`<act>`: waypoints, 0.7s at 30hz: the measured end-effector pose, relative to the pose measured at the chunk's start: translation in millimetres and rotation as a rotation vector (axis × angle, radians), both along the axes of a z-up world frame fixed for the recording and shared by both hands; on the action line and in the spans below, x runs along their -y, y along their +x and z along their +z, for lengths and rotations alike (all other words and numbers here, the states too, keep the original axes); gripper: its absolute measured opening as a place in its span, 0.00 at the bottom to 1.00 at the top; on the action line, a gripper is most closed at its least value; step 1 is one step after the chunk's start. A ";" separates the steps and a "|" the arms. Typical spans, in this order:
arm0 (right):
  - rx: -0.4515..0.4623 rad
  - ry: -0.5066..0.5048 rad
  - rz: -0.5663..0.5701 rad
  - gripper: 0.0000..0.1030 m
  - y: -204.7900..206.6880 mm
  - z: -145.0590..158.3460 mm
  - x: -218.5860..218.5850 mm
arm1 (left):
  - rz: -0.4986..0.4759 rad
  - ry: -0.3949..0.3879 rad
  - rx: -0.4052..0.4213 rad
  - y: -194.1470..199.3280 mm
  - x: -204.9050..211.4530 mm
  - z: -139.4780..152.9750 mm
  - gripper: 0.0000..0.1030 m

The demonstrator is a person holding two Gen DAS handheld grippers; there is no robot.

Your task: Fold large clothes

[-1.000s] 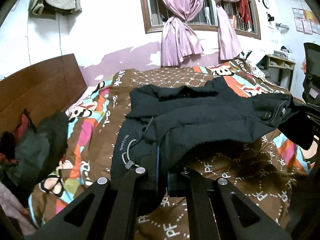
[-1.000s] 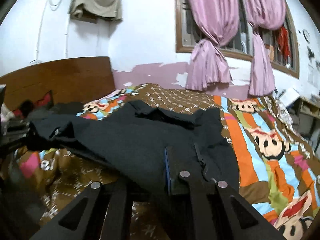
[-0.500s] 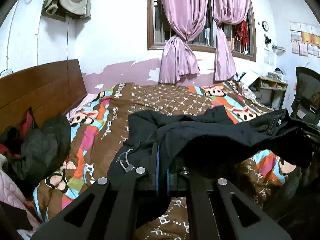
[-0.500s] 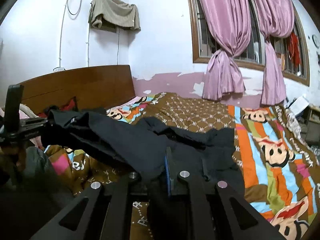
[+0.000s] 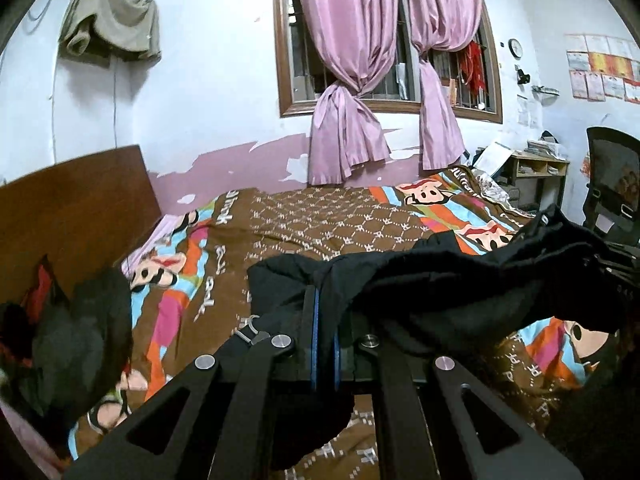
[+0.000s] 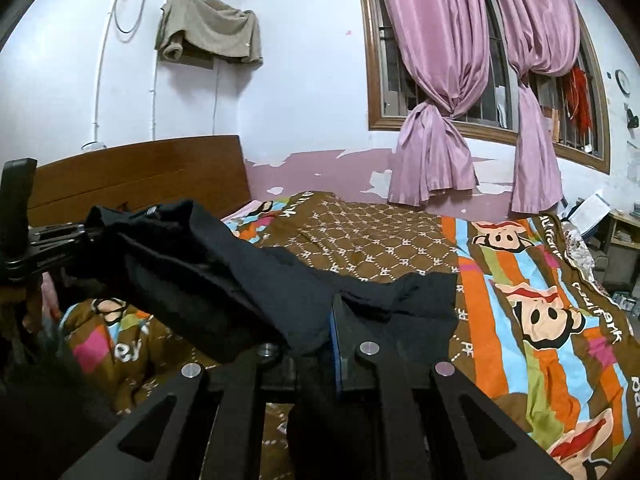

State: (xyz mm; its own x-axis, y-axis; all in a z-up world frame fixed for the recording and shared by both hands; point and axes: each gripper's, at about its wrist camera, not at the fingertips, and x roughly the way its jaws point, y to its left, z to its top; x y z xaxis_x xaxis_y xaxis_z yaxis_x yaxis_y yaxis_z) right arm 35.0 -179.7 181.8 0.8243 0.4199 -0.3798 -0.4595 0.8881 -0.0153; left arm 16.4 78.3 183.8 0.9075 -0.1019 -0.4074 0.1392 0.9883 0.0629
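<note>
Lifting since a second ago, we now hold the black jacket (image 5: 420, 292) raised above the bedspread (image 5: 340, 220), left gripper (image 5: 324, 320) and right gripper (image 6: 334, 320) both clamped on its edge, ready to fold forward.

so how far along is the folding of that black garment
Early stage. Done: both grips are made. The left hand-held gripper and the right hand-held gripper are each shut on an edge of the black garment. In hand: the cloth hangs lifted between them above the patterned bedspread, bunched and sagging. Left: no neat fold shows yet, so spreading it flat, folding and smoothing all remain.
</note>
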 end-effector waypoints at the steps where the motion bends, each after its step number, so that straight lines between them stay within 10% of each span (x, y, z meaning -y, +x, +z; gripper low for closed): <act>1: 0.001 -0.001 -0.004 0.09 4.0 0.2 1.3 | -0.006 0.007 0.005 6.0 0.7 1.2 0.04; 21: 0.014 -0.156 -0.053 0.11 95.4 -27.3 -13.6 | -0.035 0.081 -0.002 104.6 -16.6 -34.8 0.04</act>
